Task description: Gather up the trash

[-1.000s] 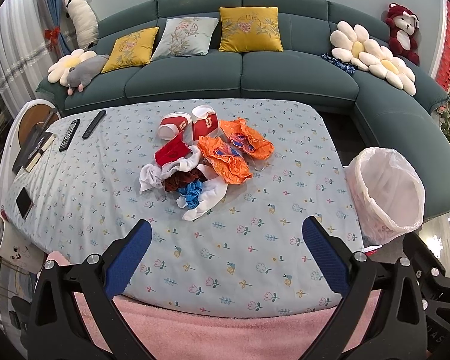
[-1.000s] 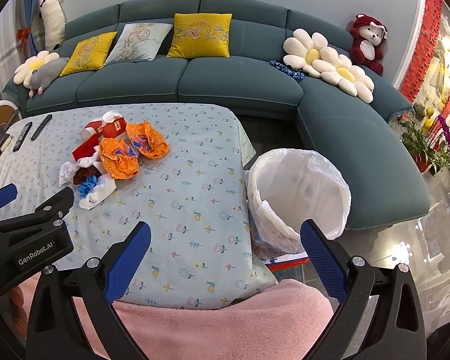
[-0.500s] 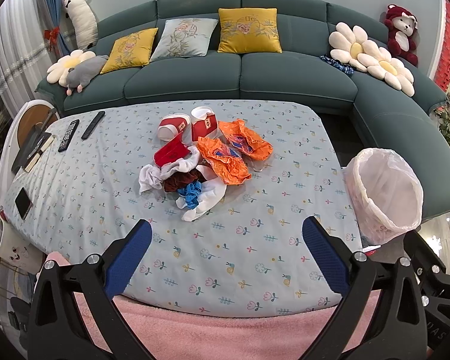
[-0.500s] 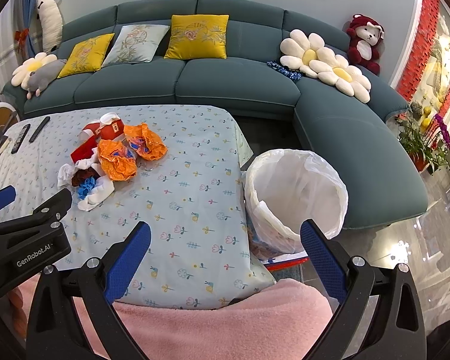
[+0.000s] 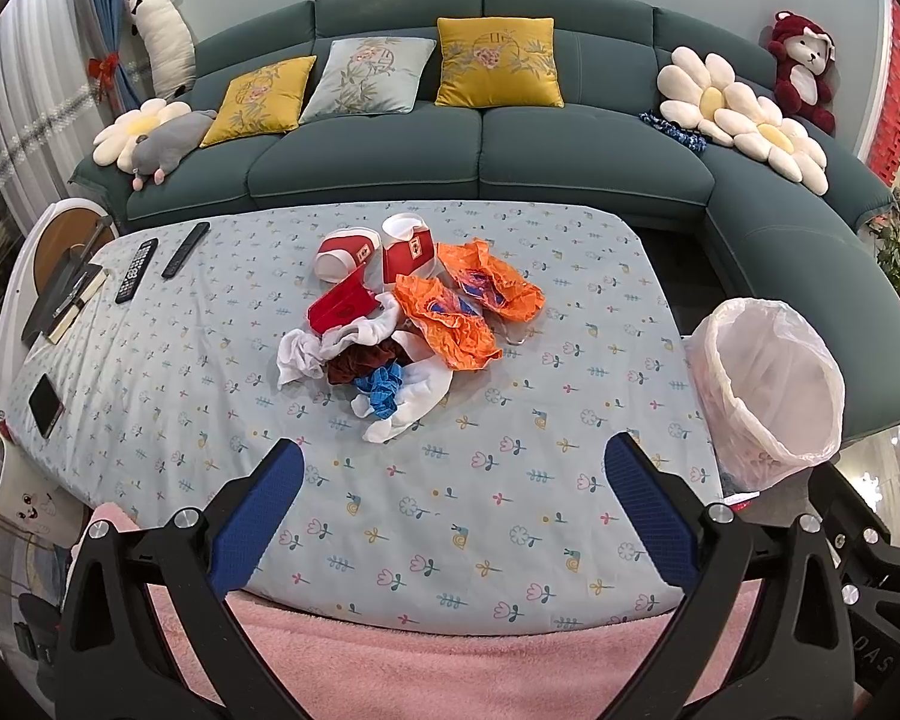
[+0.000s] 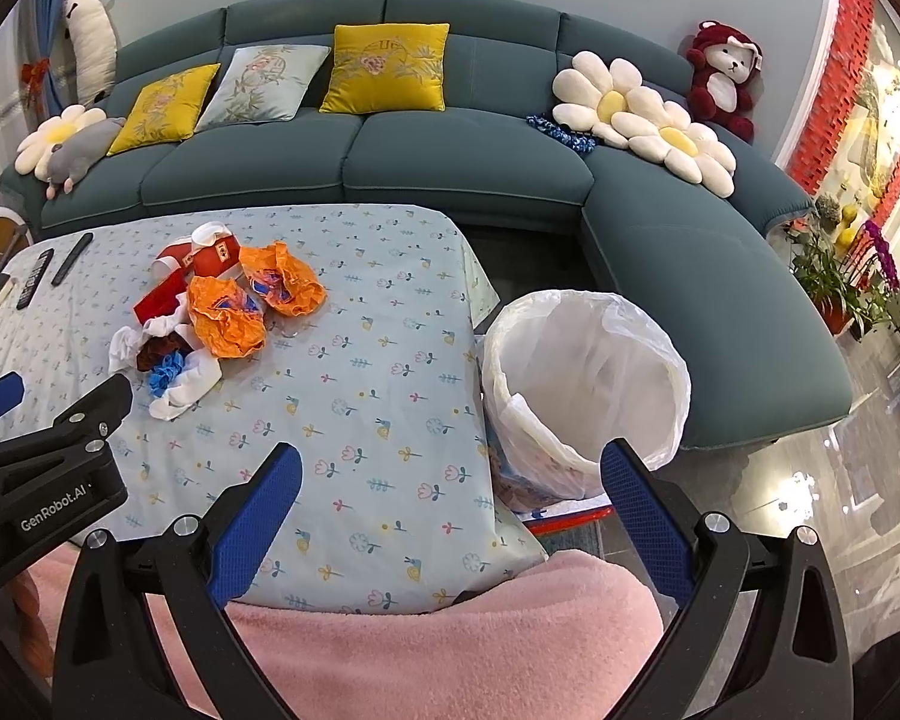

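Right now your left gripper [image 5: 453, 501] hangs low in the frame over the near edge of the tabletop [image 5: 510, 510], jaws spread wide and holding nothing. Your right gripper [image 6: 450, 504] is just as wide and empty, low in its own frame. The trash pile [image 5: 414, 324] sits at the centre of the left view: two crumpled orange wrappers [image 5: 450, 324], red paper cups [image 5: 408, 249] and white tissue [image 5: 414, 399], all touching. The lined trash bin [image 6: 588, 384] stands just beside the tabletop's right edge.
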`<state>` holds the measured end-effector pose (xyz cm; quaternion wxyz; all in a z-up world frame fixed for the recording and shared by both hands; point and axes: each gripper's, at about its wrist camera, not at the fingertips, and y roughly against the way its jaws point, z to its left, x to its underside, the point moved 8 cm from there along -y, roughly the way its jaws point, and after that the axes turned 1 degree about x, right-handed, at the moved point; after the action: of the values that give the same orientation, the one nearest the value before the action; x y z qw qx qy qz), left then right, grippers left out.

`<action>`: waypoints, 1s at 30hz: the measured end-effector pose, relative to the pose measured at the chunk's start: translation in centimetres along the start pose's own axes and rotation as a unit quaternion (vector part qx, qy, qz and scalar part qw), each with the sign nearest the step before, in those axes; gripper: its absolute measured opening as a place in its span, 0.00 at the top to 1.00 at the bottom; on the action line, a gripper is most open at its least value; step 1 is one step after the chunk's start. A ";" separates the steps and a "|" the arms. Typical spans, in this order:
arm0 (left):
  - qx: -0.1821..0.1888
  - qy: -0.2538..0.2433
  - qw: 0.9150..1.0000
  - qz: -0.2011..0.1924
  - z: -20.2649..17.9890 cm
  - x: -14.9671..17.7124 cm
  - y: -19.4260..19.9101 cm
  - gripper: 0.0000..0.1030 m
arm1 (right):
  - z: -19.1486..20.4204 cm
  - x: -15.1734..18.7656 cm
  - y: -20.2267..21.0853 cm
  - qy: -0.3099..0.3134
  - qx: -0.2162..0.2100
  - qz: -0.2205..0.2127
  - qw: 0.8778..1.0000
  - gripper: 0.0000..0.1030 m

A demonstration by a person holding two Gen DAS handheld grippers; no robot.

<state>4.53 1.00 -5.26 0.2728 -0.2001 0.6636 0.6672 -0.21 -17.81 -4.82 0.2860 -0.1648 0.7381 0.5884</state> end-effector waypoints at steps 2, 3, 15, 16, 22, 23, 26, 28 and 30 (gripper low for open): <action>0.000 -0.001 1.000 0.000 -0.1 0.0 0.0 0.07 | 0.0 0.0 0.0 -0.002 0.000 0.000 1.000 0.07; 0.000 -0.001 1.000 0.000 0.0 0.0 0.0 0.07 | 0.0 0.0 -0.1 -0.003 0.000 0.001 1.000 0.07; 0.000 0.001 1.000 0.000 0.0 -0.1 0.0 0.07 | -0.4 0.0 -0.2 -0.008 0.015 0.006 1.000 0.07; 0.001 0.001 1.000 0.000 0.0 -0.1 0.0 0.07 | -0.5 0.0 -0.3 -0.009 0.015 0.007 1.000 0.07; 0.001 0.000 1.000 -0.001 -0.1 -0.1 0.0 0.07 | -0.8 0.0 -0.4 -0.013 0.018 0.011 1.000 0.07; 0.001 -0.001 1.000 -0.001 -0.2 -0.1 0.0 0.07 | -0.8 0.0 -0.4 -0.012 0.018 0.011 1.000 0.07; 0.002 0.000 1.000 -0.001 -0.2 -0.1 -0.1 0.07 | -0.7 0.0 -0.3 -0.008 0.021 0.009 1.000 0.07; 0.002 0.001 1.000 -0.001 -0.3 -0.2 -0.1 0.07 | -0.7 -0.1 -0.3 -0.007 0.022 0.007 1.000 0.07; 0.002 0.001 1.000 -0.001 -0.3 -0.2 -0.1 0.07 | -0.6 -0.2 -0.3 -0.007 0.022 0.006 1.000 0.07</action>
<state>4.72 0.67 -5.27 0.2729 -0.2012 0.6649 0.6655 -0.01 -18.51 -4.82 0.2913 -0.1492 0.7500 0.5748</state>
